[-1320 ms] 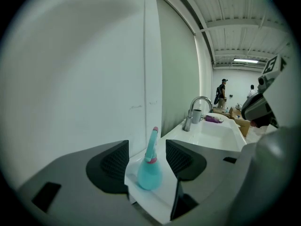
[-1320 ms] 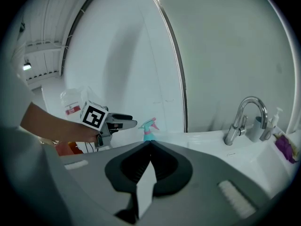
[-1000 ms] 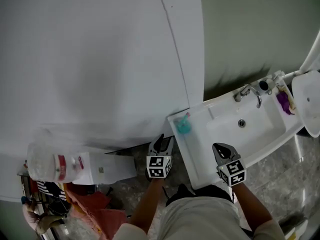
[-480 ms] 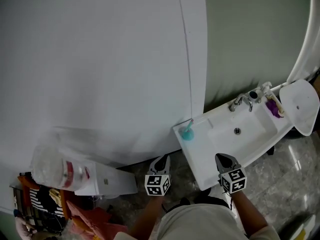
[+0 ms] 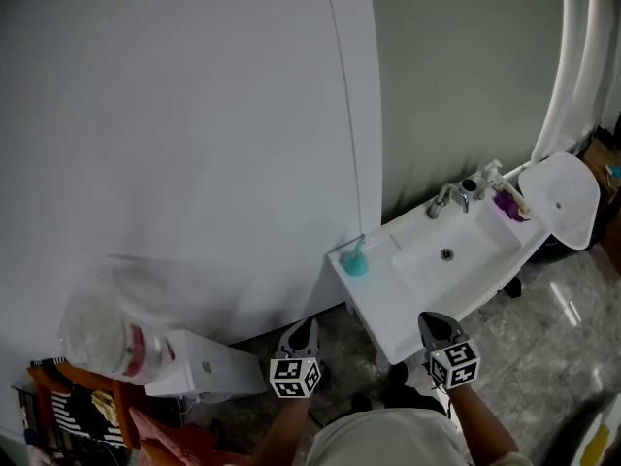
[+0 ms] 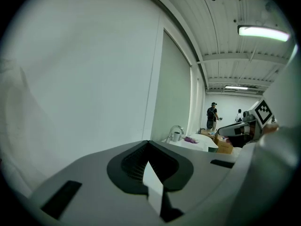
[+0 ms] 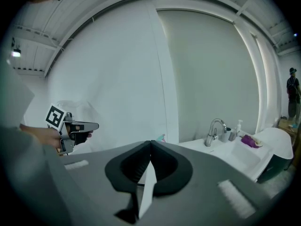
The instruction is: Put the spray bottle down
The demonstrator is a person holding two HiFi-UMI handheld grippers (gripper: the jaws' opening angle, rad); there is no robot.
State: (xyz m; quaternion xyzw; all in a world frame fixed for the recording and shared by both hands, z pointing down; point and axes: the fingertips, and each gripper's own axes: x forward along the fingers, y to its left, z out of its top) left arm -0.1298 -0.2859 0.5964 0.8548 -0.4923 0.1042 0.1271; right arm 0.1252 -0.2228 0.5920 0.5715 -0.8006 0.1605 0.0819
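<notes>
The teal spray bottle point(image 5: 355, 260) stands upright on the near left corner of the white sink point(image 5: 388, 309); only its tip point(image 7: 161, 137) peeks above the jaws in the right gripper view. My left gripper point(image 5: 303, 327) hovers over the floor, left of and short of the sink, well apart from the bottle, shut and empty. My right gripper point(image 5: 433, 319) hangs at the sink's front edge, jaws together with nothing in them. Each gripper view shows closed jaws, left gripper point(image 6: 148, 142) and right gripper point(image 7: 150, 142).
A faucet point(image 5: 448, 197), a small pump bottle point(image 5: 492, 173) and a purple item point(image 5: 506, 203) sit at the sink's back. A white oval lid point(image 5: 563, 198) stands to its right. A white box point(image 5: 209, 367), a clear plastic bag point(image 5: 102, 328) and clothes lie at lower left.
Both grippers have drawn back from the sink toward my body. The spray bottle stays on the sink corner, now farther from the left gripper.
</notes>
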